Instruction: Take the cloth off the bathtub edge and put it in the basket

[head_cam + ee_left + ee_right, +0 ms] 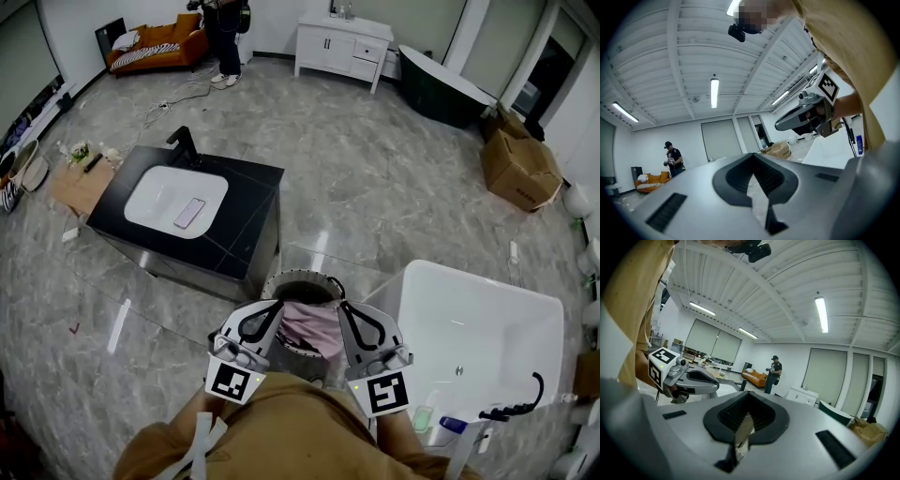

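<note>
While both tools are drawn in close to the person's chest, the left gripper (272, 309) and the right gripper (347, 309) point forward side by side, about level. In its own view each pair of jaws is pressed together with nothing between the pads: the left gripper view shows only floor and the far room past the closed tips (753, 159), and the right gripper view shows the same (747, 398).

Just beyond and below the tips, in the gap between the two tools, stands the round dark basket (300, 279). The pink cloth (314, 328) lies bunched inside it, a crumpled heap with no clear long axis. It sits slightly to the right-hand side of the basket, so the right gripper is a touch nearer, though both are close above it. Neither gripper touches the cloth.

To the right of the basket, almost against it, is the white bathtub (497, 319). No cloth shows on the part of its rim that is in view. Judging by this, the cloth is already delivered, and any next move would be straight down between the tools.
</note>
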Tool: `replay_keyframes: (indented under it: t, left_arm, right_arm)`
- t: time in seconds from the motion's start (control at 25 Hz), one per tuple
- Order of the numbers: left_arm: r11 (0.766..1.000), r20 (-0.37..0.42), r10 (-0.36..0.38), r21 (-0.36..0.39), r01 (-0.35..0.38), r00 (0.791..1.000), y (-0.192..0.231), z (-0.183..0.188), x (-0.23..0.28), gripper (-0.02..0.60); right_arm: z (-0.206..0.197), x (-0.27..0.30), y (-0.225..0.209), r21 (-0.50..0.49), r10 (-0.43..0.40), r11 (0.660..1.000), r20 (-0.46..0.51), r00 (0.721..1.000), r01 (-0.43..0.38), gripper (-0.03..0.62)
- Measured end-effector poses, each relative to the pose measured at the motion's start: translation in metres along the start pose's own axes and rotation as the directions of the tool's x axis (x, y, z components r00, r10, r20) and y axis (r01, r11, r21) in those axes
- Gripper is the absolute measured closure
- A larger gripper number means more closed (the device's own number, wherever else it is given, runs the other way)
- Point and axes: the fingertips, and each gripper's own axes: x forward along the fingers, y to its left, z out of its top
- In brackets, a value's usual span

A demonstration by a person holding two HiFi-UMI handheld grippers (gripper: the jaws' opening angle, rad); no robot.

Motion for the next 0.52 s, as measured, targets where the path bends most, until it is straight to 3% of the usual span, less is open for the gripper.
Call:
replay_keyframes:
  t: [0.52]
  left_arm:
    - [1.000, -0.005, 0.017, 0.000, -0.017, 1.000, 0.0027, 0.0001, -0.0036, 0.575]
  right_arm:
    - [0.0098, 0.0046, 0.0021, 0.000, 0.010, 1.000, 0.031, 0.999, -0.010, 0.588]
